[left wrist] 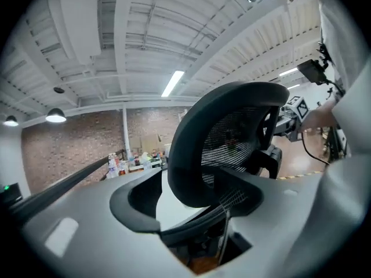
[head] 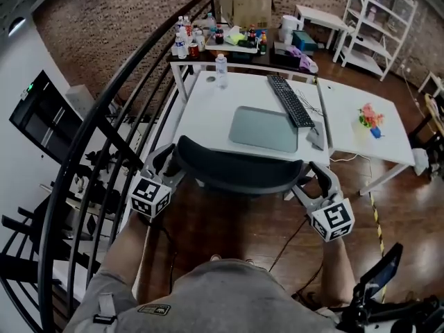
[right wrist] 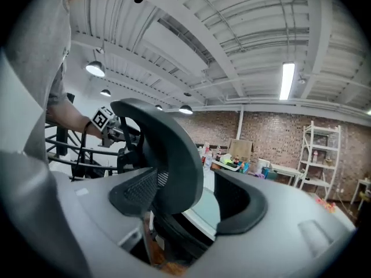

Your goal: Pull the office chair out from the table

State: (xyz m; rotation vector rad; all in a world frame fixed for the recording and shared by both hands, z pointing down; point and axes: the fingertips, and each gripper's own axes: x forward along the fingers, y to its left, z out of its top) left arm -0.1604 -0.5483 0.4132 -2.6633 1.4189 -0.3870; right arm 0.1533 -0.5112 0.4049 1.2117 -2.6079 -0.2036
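The black office chair's mesh backrest [head: 236, 168] stands just in front of the white table [head: 208, 109], its top rim curved toward me. My left gripper [head: 168, 164] is at the backrest's left end and my right gripper [head: 312, 175] at its right end. In the left gripper view the backrest [left wrist: 232, 126] sits between the jaws of the left gripper [left wrist: 191, 198], with a gap showing beside the left pad. In the right gripper view the backrest [right wrist: 168, 155] sits between the jaws of the right gripper [right wrist: 191, 201], clear of the right pad. Both grippers are open.
On the table lie a grey mat [head: 265, 129], a black keyboard [head: 290, 100] and a water bottle [head: 221, 70]. A black stair railing [head: 118, 127] runs close on the left. A second white table [head: 361, 127] adjoins on the right. Cables cross the wooden floor [head: 291, 234].
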